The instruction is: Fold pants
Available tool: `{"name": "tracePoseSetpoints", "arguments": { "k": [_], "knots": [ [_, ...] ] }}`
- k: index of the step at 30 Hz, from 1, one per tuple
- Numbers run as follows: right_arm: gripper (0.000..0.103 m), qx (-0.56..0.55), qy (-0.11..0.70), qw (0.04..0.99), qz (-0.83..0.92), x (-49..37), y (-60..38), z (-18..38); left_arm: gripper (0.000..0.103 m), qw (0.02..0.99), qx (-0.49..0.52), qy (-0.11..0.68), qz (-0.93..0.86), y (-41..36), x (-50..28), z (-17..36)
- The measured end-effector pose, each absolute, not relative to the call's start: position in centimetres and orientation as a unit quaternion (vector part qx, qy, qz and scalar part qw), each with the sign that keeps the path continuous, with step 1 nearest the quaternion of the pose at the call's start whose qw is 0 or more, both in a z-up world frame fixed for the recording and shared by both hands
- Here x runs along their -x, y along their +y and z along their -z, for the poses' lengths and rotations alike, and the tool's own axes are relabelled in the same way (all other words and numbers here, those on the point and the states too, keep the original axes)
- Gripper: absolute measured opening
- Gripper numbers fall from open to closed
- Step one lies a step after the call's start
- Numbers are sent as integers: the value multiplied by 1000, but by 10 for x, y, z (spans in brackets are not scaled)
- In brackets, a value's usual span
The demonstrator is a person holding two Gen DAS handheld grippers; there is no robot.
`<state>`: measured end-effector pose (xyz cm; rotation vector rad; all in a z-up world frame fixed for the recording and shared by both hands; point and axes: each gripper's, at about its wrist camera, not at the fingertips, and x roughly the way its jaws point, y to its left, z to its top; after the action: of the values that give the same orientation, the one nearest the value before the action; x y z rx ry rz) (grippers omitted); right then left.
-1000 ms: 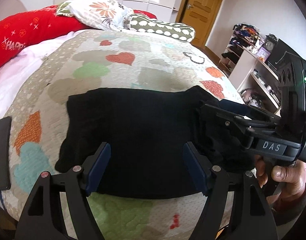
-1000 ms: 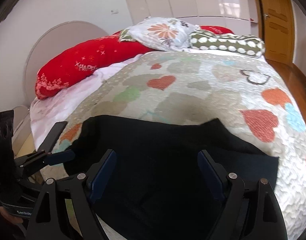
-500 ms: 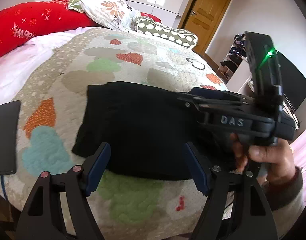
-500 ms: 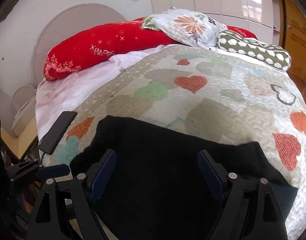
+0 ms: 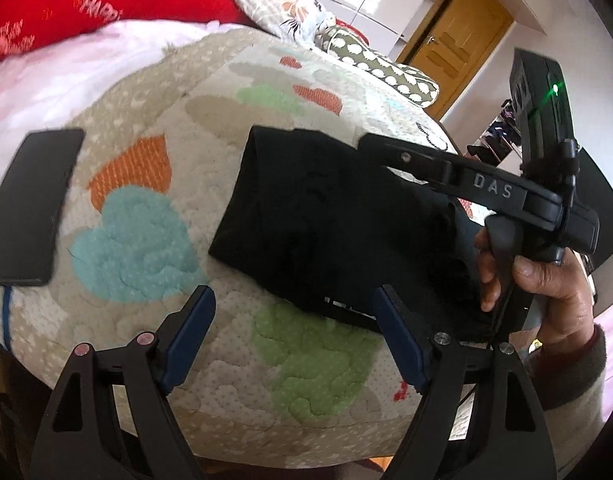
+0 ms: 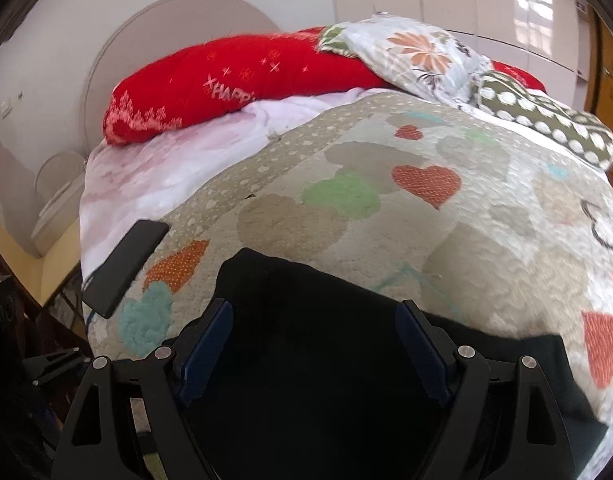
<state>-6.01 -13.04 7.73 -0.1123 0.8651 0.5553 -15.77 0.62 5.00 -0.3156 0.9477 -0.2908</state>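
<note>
Black pants (image 5: pixel 326 216), folded into a flat, squarish bundle, on the heart-patterned quilt (image 5: pixel 146 240) near its edge

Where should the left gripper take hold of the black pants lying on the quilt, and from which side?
Probably at the free left edge of the black pants, coming in from the bare quilt beside it. That edge lies flat and clear, while the right gripper hangs over the other part. The left gripper is empty, its jaws opening.

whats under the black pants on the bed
The black folded pants lie directly on the quilted heart-patterned bedspread, which shows all around them. The patch beneath is covered, so anything else under the fabric cannot be seen.
</note>
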Motion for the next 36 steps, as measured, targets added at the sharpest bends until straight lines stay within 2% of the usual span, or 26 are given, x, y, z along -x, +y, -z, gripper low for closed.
{"name": "tracePoseSetpoints", "arguments": {
  "k": [12,18,21,23,25,28,36],
  "knots": [
    [85,141,447,827,-310,25,-75,-47,81,857,176,465,133,-2,135,-30],
    [84,116,466,813,-330,8,-67,-27,83,854,196,462,134,3,129,-23],
    [71,103,467,813,-331,7,-67,-22,82,855,207,456,136,5,128,-23],
    [61,94,463,817,-331,9,-69,-25,75,859,209,448,135,7,129,-25],
    [55,75,461,818,-334,10,-77,-32,46,867,195,442,125,7,130,-29],
    [50,33,454,820,-346,12,-92,-44,25,871,200,424,147,8,138,-41],
    [45,-58,373,857,-351,42,-167,-110,20,901,151,352,202,-27,158,-100]
  ]
}}
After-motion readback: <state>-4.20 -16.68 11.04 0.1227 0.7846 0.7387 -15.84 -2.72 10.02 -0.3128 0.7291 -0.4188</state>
